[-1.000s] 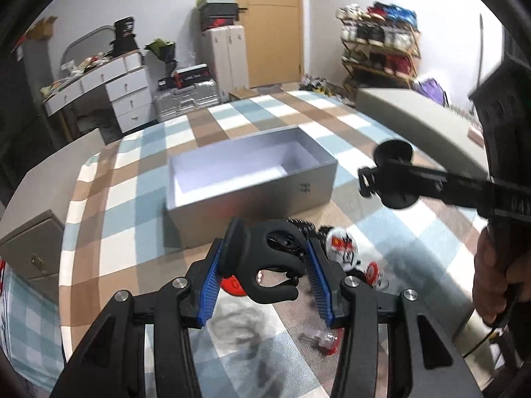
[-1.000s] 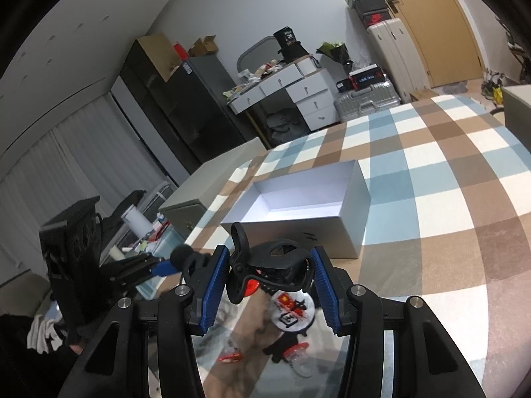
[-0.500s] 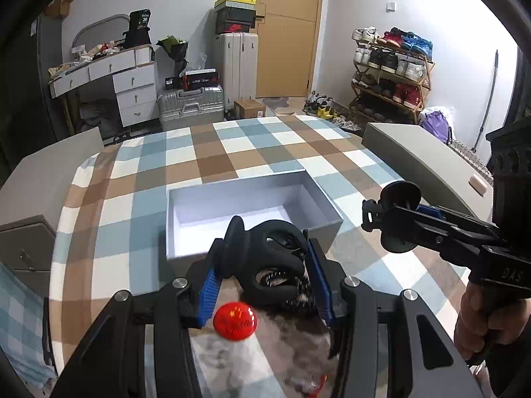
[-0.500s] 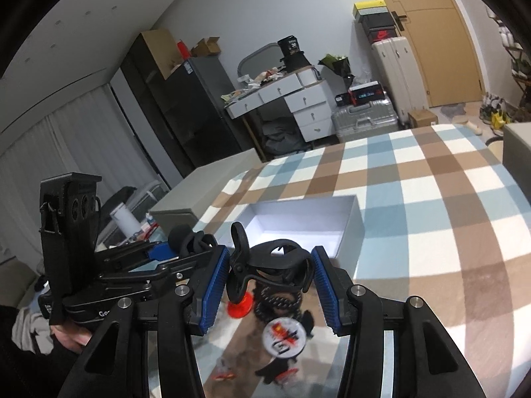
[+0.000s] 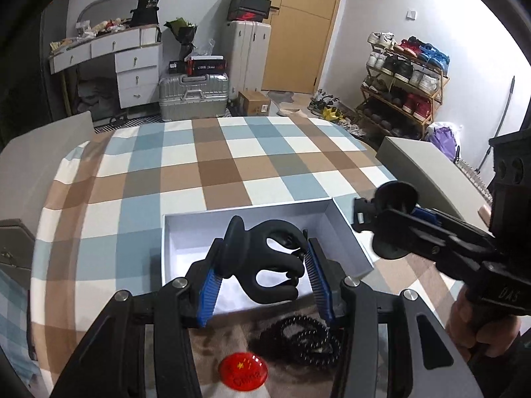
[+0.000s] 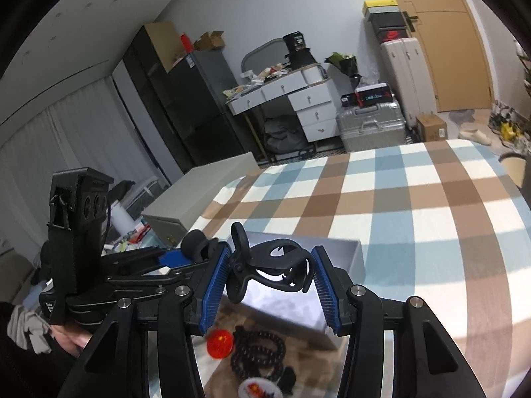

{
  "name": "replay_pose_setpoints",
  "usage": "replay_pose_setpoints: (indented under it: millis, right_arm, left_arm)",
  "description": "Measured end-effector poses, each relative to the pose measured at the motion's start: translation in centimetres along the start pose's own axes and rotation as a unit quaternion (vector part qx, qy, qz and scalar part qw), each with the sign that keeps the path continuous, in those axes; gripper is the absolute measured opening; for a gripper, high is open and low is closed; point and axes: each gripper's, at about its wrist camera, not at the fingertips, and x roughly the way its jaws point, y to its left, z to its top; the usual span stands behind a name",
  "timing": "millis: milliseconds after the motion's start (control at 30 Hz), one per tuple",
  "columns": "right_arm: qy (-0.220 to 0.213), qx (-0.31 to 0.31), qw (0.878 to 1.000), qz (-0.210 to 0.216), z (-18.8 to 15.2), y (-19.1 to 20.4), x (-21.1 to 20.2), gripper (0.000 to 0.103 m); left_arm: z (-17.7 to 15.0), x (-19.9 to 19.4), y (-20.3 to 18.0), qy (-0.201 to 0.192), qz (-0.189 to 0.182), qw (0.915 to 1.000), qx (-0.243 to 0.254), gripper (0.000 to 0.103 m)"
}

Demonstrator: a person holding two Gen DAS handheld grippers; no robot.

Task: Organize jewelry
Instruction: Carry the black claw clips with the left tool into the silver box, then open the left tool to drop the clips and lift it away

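Observation:
My left gripper [image 5: 264, 283] is shut on a black claw hair clip [image 5: 265, 265] and holds it above the near part of an open grey box [image 5: 348, 232] with a white inside. My right gripper [image 6: 270, 285] is shut on a second black claw hair clip [image 6: 268, 268], above the box's near wall [image 6: 358, 258]. The right gripper also shows in the left wrist view [image 5: 395, 219], beside the box's right end. A black bead bracelet [image 5: 298, 341] and a red round badge [image 5: 244, 374] lie on the cloth in front of the box.
The table [image 5: 212, 159] has a blue, brown and white checked cloth. A white badge [image 6: 259, 389] lies near the beads [image 6: 259, 351]. Grey cabinets stand at the table's left [image 5: 43, 152] and right [image 5: 428, 162]. Behind are a desk, suitcases and a shoe rack.
Both grippers have risen and moved forward with their clips, from over the loose items to over the box. The box now sits closer beneath them.

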Motion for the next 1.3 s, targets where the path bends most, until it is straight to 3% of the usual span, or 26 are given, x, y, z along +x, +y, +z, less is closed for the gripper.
replay_pose_setpoints:
  millis: [333, 633, 900, 967, 1033, 1067, 1133, 1200, 1300]
  right_arm:
    - [0.058, -0.001, 0.998, -0.01, 0.5, -1.4, 3.9, 0.049]
    - [0.085, -0.02, 0.996, -0.025, 0.2, -1.6, 5.9, 0.05]
    - [0.081, -0.001, 0.996, -0.025, 0.5, -2.6, 6.8, 0.052]
    - [0.077, 0.007, 0.997, -0.024, 0.5, -2.7, 6.6, 0.052]
    - [0.069, 0.009, 0.997, -0.025, 0.5, -2.7, 6.1, 0.052]
    - [0.065, 0.009, 0.998, -0.026, 0.5, -2.6, 5.7, 0.052]
    - [0.053, 0.01, 0.998, -0.03, 0.4, -2.5, 4.7, 0.052]
    - [0.042, 0.012, 0.998, -0.034, 0.4, -2.5, 3.9, 0.062]
    - [0.026, 0.007, 0.999, -0.04, 0.3, -2.3, 2.6, 0.067]
  left_arm:
    - [0.5, 2.0, 1.2, 0.029, 0.025, 0.9992, -0.014, 0.042]
    - [0.6, 3.9, 1.8, 0.063, -0.016, 0.9972, -0.038, 0.042]
    - [1.0, 4.3, 2.0, 0.056, -0.034, 0.997, -0.041, 0.043]
    - [1.0, 4.3, 2.1, 0.055, -0.045, 0.9966, -0.042, 0.045]
    - [0.9, 4.1, 2.0, 0.055, -0.047, 0.9967, -0.036, 0.067]
    - [0.9, 3.8, 1.9, 0.051, -0.044, 0.9971, -0.036, 0.069]
    - [0.9, 3.5, 2.0, 0.046, -0.044, 0.9973, -0.035, 0.07]
    - [0.8, 3.2, 2.0, 0.04, -0.038, 0.9978, -0.036, 0.07]
    - [0.6, 2.5, 2.0, 0.034, -0.033, 0.9981, -0.038, 0.07]
